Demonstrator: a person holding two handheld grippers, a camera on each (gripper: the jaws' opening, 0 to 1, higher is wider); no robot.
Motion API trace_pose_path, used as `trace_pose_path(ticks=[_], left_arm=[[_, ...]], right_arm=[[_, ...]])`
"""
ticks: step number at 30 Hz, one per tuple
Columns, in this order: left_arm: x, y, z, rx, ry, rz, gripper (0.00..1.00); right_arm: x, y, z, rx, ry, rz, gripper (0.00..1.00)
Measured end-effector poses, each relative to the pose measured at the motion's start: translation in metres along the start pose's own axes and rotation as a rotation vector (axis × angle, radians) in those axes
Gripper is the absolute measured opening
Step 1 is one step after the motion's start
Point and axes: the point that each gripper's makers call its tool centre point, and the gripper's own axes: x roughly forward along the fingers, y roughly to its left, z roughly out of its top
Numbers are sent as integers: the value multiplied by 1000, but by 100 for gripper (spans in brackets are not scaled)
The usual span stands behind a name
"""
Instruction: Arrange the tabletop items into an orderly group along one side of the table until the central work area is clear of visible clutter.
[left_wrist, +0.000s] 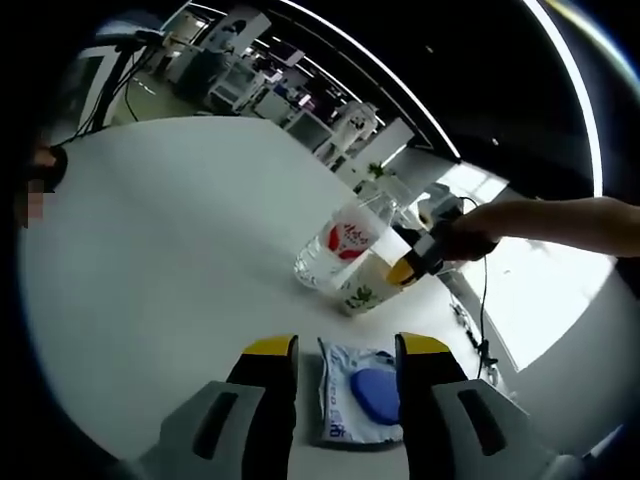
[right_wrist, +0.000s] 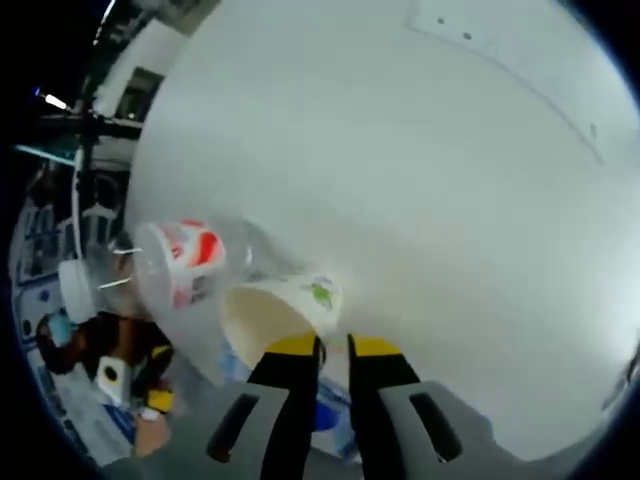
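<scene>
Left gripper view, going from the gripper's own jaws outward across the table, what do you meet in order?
wet-wipes pack lying between the jaws → paper cup → clear plastic bottle lying on its side, right behind the cup.

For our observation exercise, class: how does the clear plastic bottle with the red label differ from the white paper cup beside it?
The clear plastic bottle is see-through with a red label; the white paper cup is opaque with a green print. The bottle looks longer than the cup. The right tool is at the cup's rim, not the bottle. Both sit together on the white table.
</scene>
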Motion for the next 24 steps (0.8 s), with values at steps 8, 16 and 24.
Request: trace_pose_path(ticks=[8, 16, 24], left_arm=[[0, 0, -1, 6, 6, -1, 37], [1, -3, -3, -8, 12, -13, 38], [2, -4, -6, -11, 24, -12, 38]], right_arm=[[-3, 2, 2, -8, -18, 10, 8], [-5, 2, 6, -72, -51, 9, 24], [-12, 6, 4, -153, -103, 33, 32]])
